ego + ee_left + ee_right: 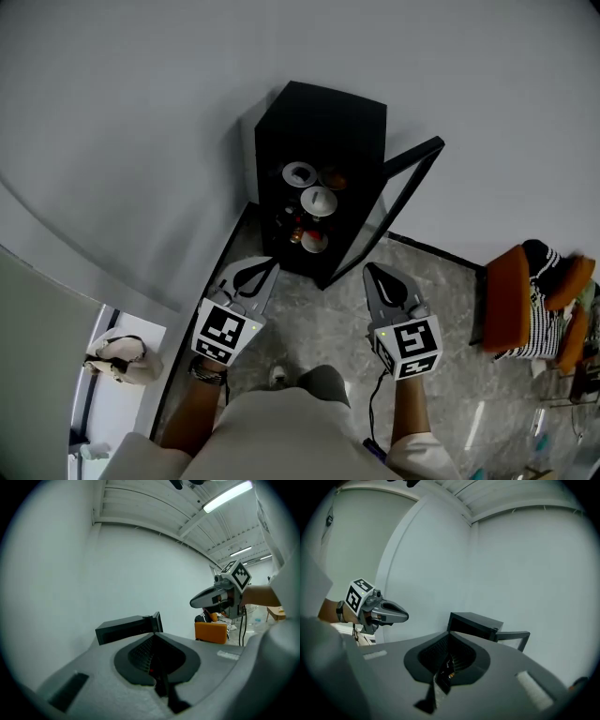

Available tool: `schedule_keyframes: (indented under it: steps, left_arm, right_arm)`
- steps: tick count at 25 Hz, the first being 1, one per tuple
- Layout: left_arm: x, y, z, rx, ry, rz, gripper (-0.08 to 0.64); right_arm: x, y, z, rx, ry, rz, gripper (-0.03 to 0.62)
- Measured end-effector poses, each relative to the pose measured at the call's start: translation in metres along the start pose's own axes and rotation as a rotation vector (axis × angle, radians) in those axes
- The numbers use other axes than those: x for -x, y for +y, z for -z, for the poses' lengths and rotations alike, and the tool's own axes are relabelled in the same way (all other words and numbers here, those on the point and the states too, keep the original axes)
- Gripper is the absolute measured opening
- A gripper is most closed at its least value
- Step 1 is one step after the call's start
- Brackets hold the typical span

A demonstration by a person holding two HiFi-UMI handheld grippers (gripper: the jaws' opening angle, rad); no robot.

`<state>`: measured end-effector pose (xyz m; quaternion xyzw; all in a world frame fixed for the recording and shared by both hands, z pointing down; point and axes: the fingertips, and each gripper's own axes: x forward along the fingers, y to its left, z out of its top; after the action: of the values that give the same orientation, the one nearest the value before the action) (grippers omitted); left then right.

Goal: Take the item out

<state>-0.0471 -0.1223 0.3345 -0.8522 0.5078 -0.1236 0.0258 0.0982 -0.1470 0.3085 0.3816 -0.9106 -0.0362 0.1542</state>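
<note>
A black cabinet stands against the white wall, its glass door swung open to the right. On its shelves sit a white ring dish, a white cone-shaped lid and a small white bowl. My left gripper and right gripper hover side by side in front of the cabinet, short of its opening, both shut and empty. The left gripper view shows closed jaws aimed at the cabinet. In the right gripper view, the jaws point at the cabinet and door.
An orange chair with a striped cloth stands on the stone floor at the right. A beige bag lies beyond a partition at the lower left. The wall runs close behind the cabinet.
</note>
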Motion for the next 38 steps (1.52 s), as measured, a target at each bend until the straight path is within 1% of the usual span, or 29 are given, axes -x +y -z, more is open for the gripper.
schedule_keyframes:
  steps: [4, 7, 13, 16, 23, 28, 33, 38]
  left_arm:
    - [-0.022, 0.012, 0.013, 0.029, 0.022, -0.006, 0.003]
    - [-0.038, 0.024, 0.022, 0.042, 0.042, -0.026, 0.003]
    - [-0.075, 0.06, 0.039, 0.074, 0.078, -0.063, 0.003]
    - [-0.093, 0.077, 0.051, 0.084, 0.101, -0.076, 0.003]
    - [-0.13, 0.11, 0.068, 0.114, 0.137, -0.116, 0.004]
    - [-0.154, 0.128, 0.087, 0.154, 0.161, -0.147, 0.005]
    - [-0.177, 0.131, 0.11, 0.186, 0.197, -0.133, 0.005]
    - [-0.192, 0.134, 0.134, 0.203, 0.245, -0.118, 0.004]
  right_arm:
    - [-0.03, -0.009, 0.014, -0.015, 0.019, -0.041, 0.008]
    - [-0.061, -0.012, 0.03, -0.025, 0.045, -0.078, 0.027]
    - [-0.131, -0.022, 0.045, 0.039, 0.073, -0.146, 0.034]
    - [-0.166, -0.031, 0.057, 0.057, 0.093, -0.154, 0.034]
    - [-0.229, -0.059, 0.09, 0.052, 0.155, -0.156, 0.034]
    - [-0.272, -0.073, 0.12, 0.091, 0.213, -0.157, 0.041]
    - [-0.305, -0.074, 0.143, 0.144, 0.263, -0.189, 0.049]
    - [-0.331, -0.071, 0.174, 0.137, 0.322, -0.228, 0.062]
